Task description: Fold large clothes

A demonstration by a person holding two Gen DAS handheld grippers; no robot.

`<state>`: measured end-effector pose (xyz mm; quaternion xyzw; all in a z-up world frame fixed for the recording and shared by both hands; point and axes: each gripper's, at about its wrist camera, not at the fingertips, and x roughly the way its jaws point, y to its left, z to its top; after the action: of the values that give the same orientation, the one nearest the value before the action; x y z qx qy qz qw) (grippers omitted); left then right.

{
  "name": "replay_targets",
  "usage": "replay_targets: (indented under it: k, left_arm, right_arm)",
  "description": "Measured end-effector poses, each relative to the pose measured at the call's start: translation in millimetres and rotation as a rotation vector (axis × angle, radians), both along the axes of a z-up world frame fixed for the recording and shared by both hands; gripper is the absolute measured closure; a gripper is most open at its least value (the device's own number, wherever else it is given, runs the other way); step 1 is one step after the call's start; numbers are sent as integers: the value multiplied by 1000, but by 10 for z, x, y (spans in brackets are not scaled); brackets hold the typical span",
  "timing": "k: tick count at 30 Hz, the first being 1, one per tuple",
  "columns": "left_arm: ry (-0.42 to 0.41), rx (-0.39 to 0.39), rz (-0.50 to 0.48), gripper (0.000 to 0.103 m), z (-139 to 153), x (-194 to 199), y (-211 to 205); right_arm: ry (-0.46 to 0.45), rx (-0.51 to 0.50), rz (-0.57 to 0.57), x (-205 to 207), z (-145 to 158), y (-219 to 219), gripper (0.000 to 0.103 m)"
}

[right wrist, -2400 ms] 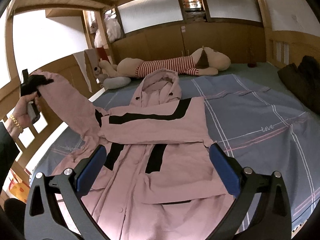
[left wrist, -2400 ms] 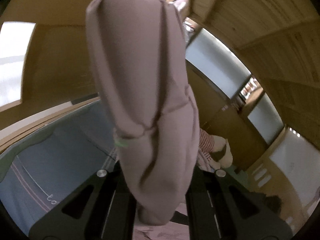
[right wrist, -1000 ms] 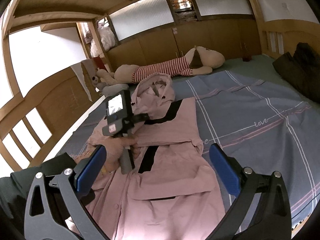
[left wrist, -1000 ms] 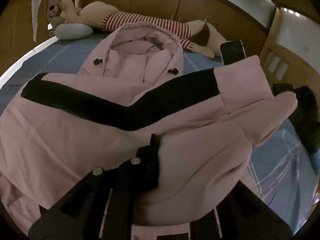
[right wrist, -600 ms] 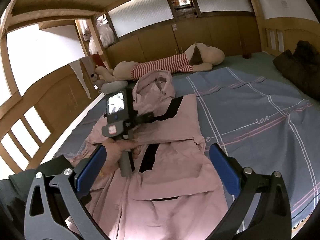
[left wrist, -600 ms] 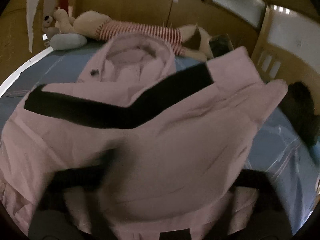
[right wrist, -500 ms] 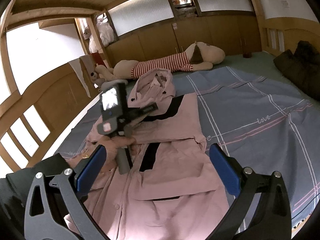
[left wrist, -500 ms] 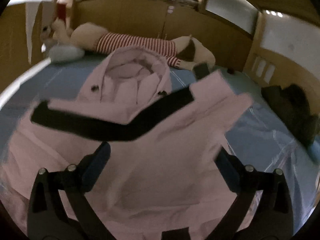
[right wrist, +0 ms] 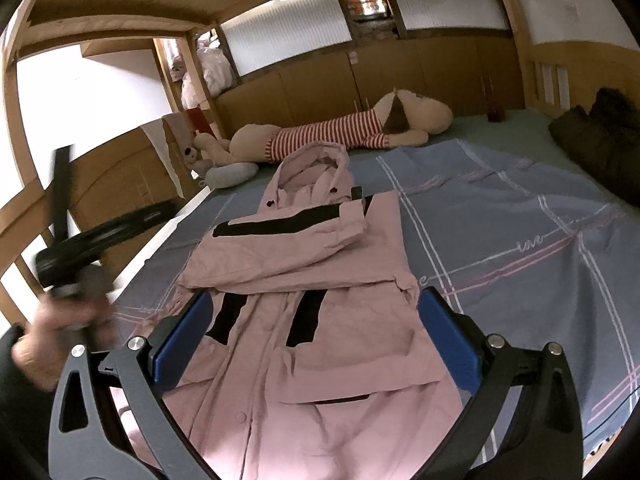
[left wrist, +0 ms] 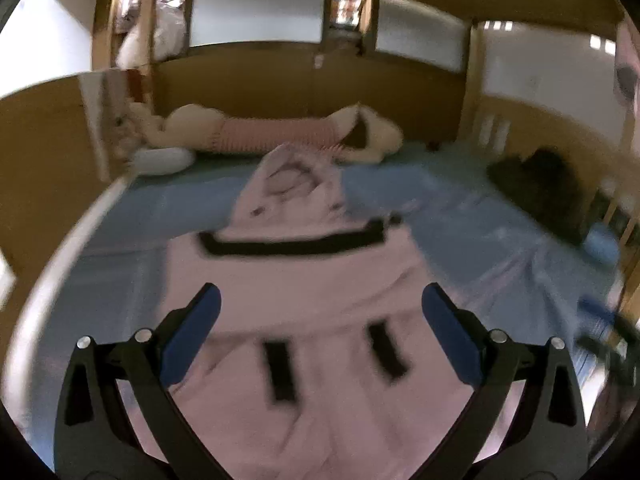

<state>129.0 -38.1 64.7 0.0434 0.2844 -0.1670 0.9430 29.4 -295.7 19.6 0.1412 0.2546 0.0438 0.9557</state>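
Both claws are wide apart and hold nothing. Left claw point(left wrist: 320, 320) hangs over the middle of the pink coat point(left wrist: 304, 280), and its picture is blurry. Right claw point(right wrist: 312, 336) hangs over the lower half of the pink coat point(right wrist: 312, 320), with its blue pads point(right wrist: 452, 344) spread to about the width of the coat.

Pink coat lies flat on the bed point(right wrist: 520, 216), on the blue sheet. Its long way runs straight out from the claws, with the hood point(right wrist: 316, 168) far off near the striped plush dog point(right wrist: 344, 132) and the bottom hem close to the claws, at the low edge of both views. One sleeve point(right wrist: 288, 232) is already laid across the chest, with its black stripe going sideways. The sides look tucked in too.

Next job, I think, is to fold the coat the short way, bringing the hem up toward the hood. The hem is nearest, right under both claws. From the right claw's view, the person's left hand point(right wrist: 52, 332) sits off to the left side of the coat, so each claw is near its own hem corner. A dark pile of clothes point(right wrist: 600, 136) lies well apart on the right.
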Motion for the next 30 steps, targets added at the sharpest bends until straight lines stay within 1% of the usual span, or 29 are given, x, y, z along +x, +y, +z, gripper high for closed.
replay_targets:
  k: [2,3,5,7,10,13,16,19,21,25,30]
  left_arm:
    - [-23,85,30,2,-1,-327,148]
    - [-29,102,37,2,-14,-427,201]
    - [-20,114,46,2,-79,-574,295]
    - [18,98,42,2,-184,-673,352]
    - [8,122,59,2,-298,-719,368]
    - [9,111,53,2,-412,-688,356]
    - [25,139,51,2,-500,-636,328]
    - [30,115,56,2,-481,-633,379]
    - [19,102,57,2,-443,-645,406]
    - [1,108,52,2,-413,-679,411]
    - [2,108,51,2,-418,-682,406]
  right_arm:
    - [-13,-16,2,-28,22,39,1]
    - [-16,-23,4,-33,26,52,1]
    - [-12,-33,7,-23,14,77,1]
    - [-2,-48,6,-2,-4,97,1]
    - [11,-61,8,26,-38,151,1]
    - [21,-84,23,46,-75,222,1]
    - [30,-117,30,78,-111,292,1]
    - [41,-125,31,111,-136,332,1]
    - [43,-131,33,120,-144,362,1]
    - [55,-150,41,140,-175,417,1]
    - [59,-155,45,137,-188,435,1]
